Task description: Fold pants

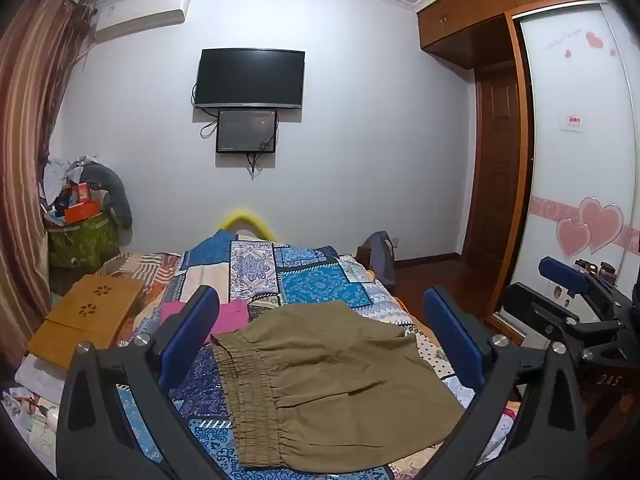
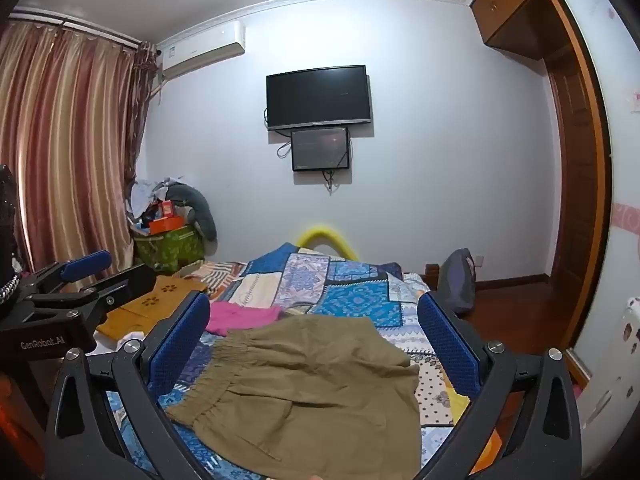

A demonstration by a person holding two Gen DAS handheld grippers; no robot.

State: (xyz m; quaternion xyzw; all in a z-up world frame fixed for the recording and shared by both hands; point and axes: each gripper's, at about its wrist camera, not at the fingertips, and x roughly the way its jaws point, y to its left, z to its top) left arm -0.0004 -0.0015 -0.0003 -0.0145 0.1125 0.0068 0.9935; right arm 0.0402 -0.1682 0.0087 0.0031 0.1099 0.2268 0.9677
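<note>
I am looking down at the khaki pants [image 1: 320, 380], which are lying on the patchwork quilt [image 1: 316, 284] at the near end of the bed, already doubled into a compact block with the elastic waistband [image 1: 248, 396] running down their left edge. I am holding the left gripper [image 1: 320, 344] above them with its jaws spread wide and nothing between the blue pads; I am holding the right gripper [image 2: 316, 348] just to the right of it, likewise parted and empty, not touching the cloth. I am judging that the fold is well advanced, and either a last fold or a smoothing pass is in hand. The next move, in my estimate, is calling for both grippers to descend onto one edge of the pants, pinch all layers together, and carry that edge across without dragging the lower layers out of line. Around the pants I am noting a pink garment [image 1: 232, 314] lying just beyond the waistband, touching or nearly touching it, which could be caught in a careless pinch. Left of the pants a wooden lap tray [image 1: 86, 320] is resting on the bedding, well apart. Far beyond the pants, a television [image 1: 250, 78] is hanging on the wall. Nothing is lying on top of the pants themselves.
</note>
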